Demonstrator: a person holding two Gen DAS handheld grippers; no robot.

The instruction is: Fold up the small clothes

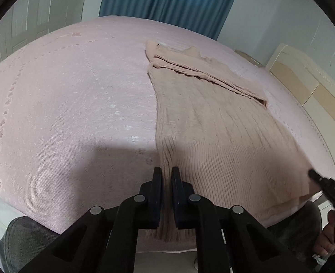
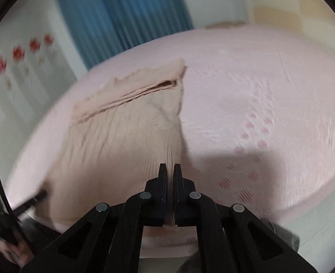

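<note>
Left gripper (image 1: 166, 170) is sitting clamped on the near left hem corner of the beige ribbed knit sweater (image 1: 213, 132), fabric pinched between the closed fingers. Right gripper (image 2: 170, 167) is doing the same on the near right hem corner, jaws together on cloth; right view is blurring so it's likely in motion. Both are holding the near edge at the pink bedspread's (image 1: 65, 95) front rim, about equally near the garment, one per corner.

Sweater is lying flat on the bed, long axis running straight away from both grippers toward the far side. One sleeve (image 1: 203, 75) is lying folded diagonally across the upper body, collar end farthest out.

Judging the step: hem-to-collar fold is starting, so the coming move is going forward and up along that long axis, both corners travelling together to keep the edge straight.

Beyond: blue curtain (image 1: 167, 2), cream headboard (image 1: 304, 86) far right
</note>
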